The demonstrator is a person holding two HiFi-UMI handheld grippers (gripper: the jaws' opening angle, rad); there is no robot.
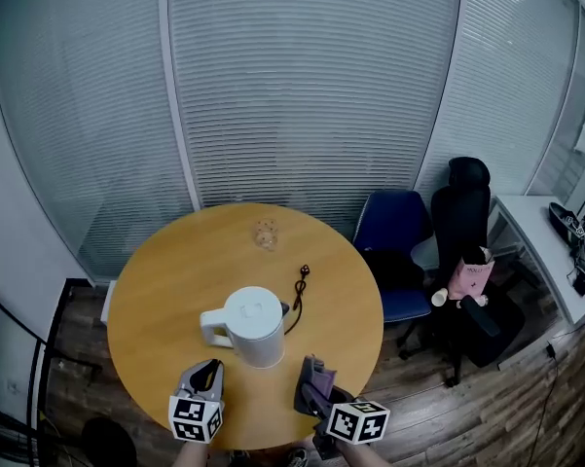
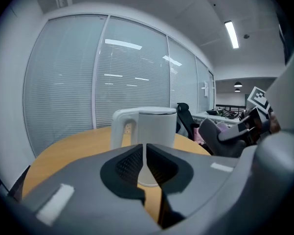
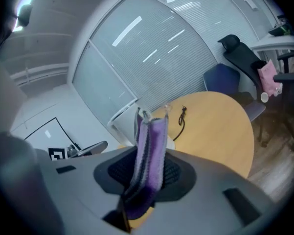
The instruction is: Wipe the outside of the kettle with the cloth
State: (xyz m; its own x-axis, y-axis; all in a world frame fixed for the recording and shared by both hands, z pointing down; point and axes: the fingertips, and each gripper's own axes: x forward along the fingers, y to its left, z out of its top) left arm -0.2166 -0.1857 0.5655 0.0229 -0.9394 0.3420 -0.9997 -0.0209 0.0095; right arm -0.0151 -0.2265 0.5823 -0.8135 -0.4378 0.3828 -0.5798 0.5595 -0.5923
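The right gripper had its jaws clamped on a purple cloth, which stood upright between the pads. The left gripper had its jaws all but together with nothing between them. Both were held low at the near edge of the round wooden table, aimed at the white kettle standing just ahead, its handle toward the left one. A black cable lay behind the kettle. The lower edge of the head view cut off the hands, and the cloth hid most of the kettle in the right gripper view.
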